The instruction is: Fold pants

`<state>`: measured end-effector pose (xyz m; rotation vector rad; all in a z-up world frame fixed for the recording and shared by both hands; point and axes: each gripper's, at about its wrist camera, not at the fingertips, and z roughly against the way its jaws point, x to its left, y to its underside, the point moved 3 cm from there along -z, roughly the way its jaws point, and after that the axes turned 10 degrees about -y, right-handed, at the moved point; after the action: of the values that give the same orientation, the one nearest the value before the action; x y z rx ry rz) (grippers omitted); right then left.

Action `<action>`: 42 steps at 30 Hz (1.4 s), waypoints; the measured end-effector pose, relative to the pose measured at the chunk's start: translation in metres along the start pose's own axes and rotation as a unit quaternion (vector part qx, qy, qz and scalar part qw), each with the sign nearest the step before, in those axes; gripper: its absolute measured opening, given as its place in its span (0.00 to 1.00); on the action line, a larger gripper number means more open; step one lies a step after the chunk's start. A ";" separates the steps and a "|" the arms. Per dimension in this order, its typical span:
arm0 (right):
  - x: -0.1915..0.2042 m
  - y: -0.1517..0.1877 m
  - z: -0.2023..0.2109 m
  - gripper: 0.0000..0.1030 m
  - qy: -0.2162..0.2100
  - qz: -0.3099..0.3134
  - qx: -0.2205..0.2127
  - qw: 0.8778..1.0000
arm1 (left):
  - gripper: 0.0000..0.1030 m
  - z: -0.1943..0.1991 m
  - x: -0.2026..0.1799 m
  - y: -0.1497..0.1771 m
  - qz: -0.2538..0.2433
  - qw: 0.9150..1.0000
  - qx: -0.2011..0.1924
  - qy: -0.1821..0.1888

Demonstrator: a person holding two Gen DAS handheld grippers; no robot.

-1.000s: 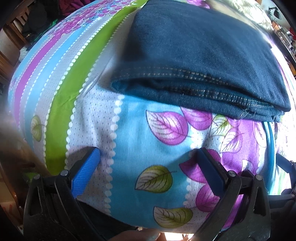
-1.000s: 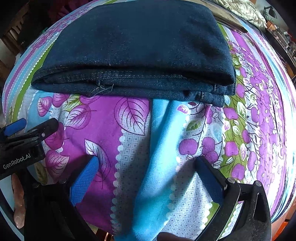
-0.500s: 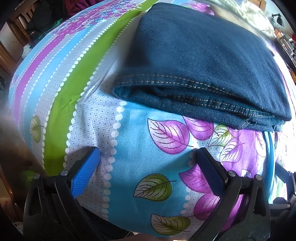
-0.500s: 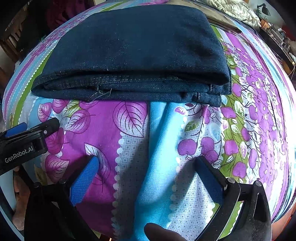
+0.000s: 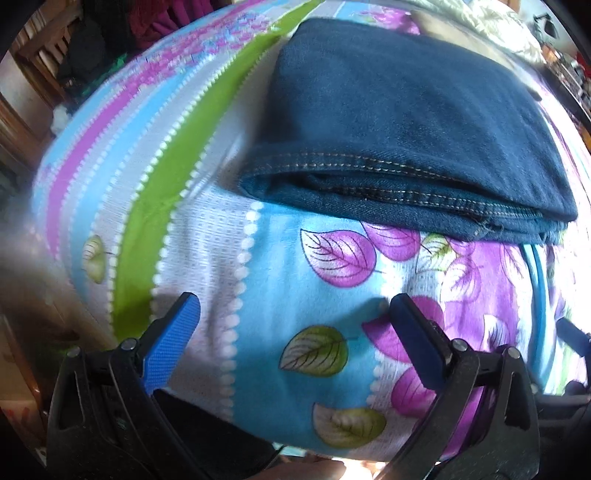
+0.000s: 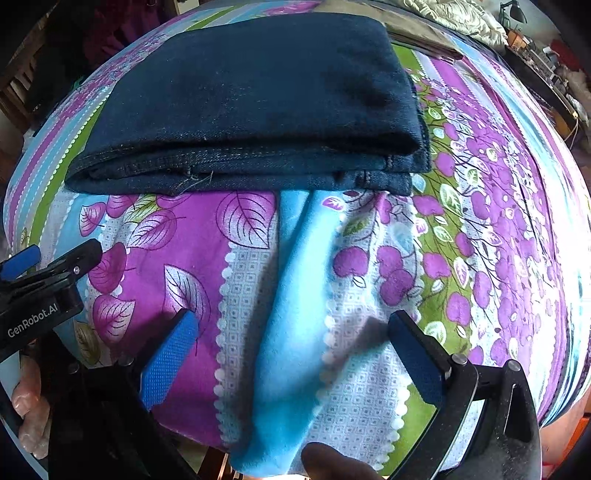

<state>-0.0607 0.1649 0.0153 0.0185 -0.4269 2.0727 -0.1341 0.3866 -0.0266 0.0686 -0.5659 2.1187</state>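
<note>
One pair of dark blue denim pants (image 5: 406, 122), folded into a compact stack of several layers, lies flat on one floral-and-striped bedsheet (image 5: 273, 295); stitched seams and a frayed hem face the cameras along the stack's near edge. Two grippers in view. Left gripper (image 5: 295, 325): jaws spread wide, nothing between the blue pads, positioned short of the pants' near edge over the blue leaf-print band of the sheet; whether the pads touch the sheet cannot be told. Right gripper (image 6: 291, 339): jaws likewise wide apart, holding nothing, short of the pants' near edge, over a raised light-blue crease in the sheet that runs toward the pants. In the right wrist view the pants (image 6: 258, 99) show the folded bulk with a rounded fold on their right side, and the left gripper's body, marked GenRobot.AI, appears left of the pants' near corner. Beyond the far side of the pants: one pale crumpled cloth (image 6: 454, 18). Wooden furniture (image 5: 33, 55) stands off the sheet, left of the pants.
</note>
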 end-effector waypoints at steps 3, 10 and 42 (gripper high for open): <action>-0.006 0.005 0.014 1.00 0.005 -0.008 -0.010 1.000 | 0.98 0.018 -0.002 0.005 -0.008 1.000 -0.019 -0.002; -0.016 0.004 0.051 1.00 0.007 -0.024 -0.047 0.999 | 0.98 0.053 -0.008 0.004 -0.012 0.999 -0.037 0.015; 0.001 -0.014 0.086 1.00 0.023 0.014 -0.087 0.996 | 0.98 0.078 0.002 -0.010 -0.020 0.997 -0.074 0.023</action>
<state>-0.0636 0.1455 0.1002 -0.1396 -0.5813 2.0531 -0.1398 0.3605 0.0474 -0.0510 -0.6868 2.0279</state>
